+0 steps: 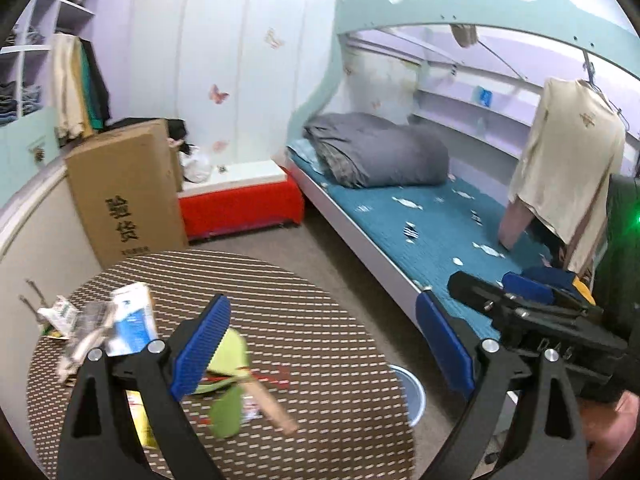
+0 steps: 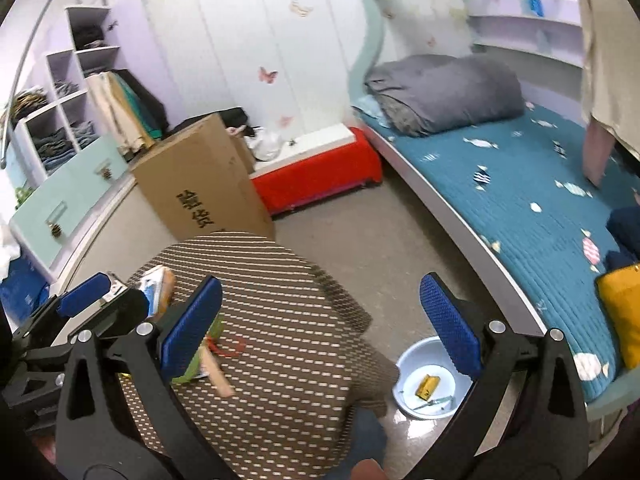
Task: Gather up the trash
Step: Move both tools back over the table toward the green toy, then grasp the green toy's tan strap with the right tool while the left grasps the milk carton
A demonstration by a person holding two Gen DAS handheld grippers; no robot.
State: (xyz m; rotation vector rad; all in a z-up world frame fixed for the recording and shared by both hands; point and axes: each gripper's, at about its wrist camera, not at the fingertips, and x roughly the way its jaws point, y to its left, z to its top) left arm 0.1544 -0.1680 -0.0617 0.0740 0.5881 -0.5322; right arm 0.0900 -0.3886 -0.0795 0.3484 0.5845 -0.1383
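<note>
Brown round worktop (image 1: 320, 320) striped in cream dashes, pale blue plastic basin (image 2: 404, 364) beside it, teal fish-print bedspread (image 2: 520, 200) behind.

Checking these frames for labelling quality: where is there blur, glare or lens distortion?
Left wrist view: trash on the round table is motion-smeared, the bed sharper; green glare at the right edge. Right wrist view: the bed rail bows strongly, the basin reads clearly, black vignette at the corners.

left tongs (image 1: 324, 344) spread wide above green wrapper (image 1: 228, 412) on table (image 1: 320, 320).

cardboard box (image 1: 126, 184) beside red bench (image 1: 240, 204); bed (image 1: 440, 216).
</note>
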